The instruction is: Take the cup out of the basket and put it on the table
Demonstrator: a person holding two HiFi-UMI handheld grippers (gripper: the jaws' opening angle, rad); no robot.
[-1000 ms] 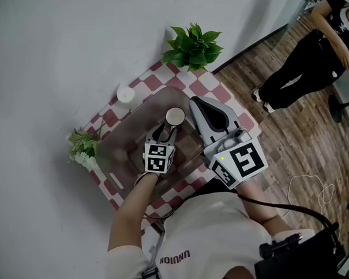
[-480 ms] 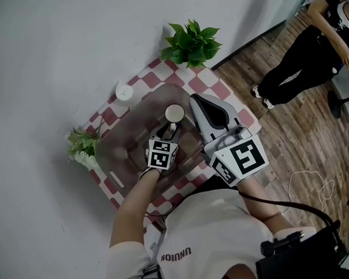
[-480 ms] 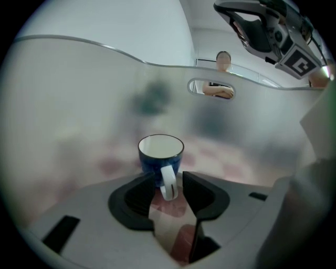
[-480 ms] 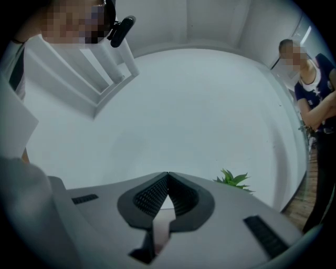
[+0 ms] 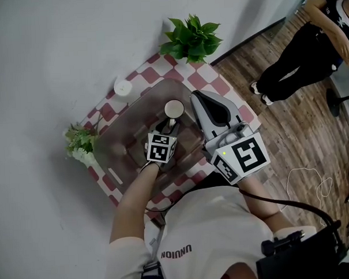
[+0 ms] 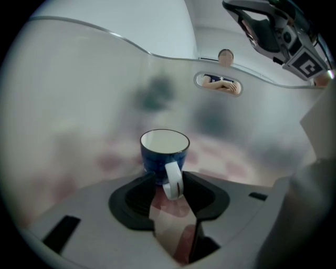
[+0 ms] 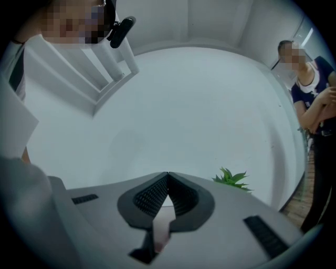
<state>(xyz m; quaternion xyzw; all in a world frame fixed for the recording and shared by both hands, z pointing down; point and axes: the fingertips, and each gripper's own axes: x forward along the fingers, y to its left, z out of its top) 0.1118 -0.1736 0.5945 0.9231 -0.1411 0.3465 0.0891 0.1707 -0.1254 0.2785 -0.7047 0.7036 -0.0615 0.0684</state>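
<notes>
Pinching the white handle of the blue cup [image 6: 164, 149] between the tips of the left gripper [image 6: 172, 183], cup body just ahead of them inside the translucent basket [image 6: 79, 105], with the right gripper [image 7: 168, 177] clenched on nothing off to its right.

Head view: the left hand-held gripper [image 5: 169, 126] is too small and dark at its tips to read against the cup [image 5: 174, 108]. The white round thing [image 5: 122, 87] on the surface [image 5: 209, 82] is too small to identify, and the bystander [image 5: 300, 49] is cut off at the top-right edge. Left gripper view: the cup's base is hidden behind the jaws, and everything past the frosted basket [image 6: 79, 84] wall is smudge only, reddish checks and a dark blob. Right gripper view: the plant [image 7: 232, 178] has its lower part hidden behind the right hand-held gripper [image 7: 168, 177].
</notes>
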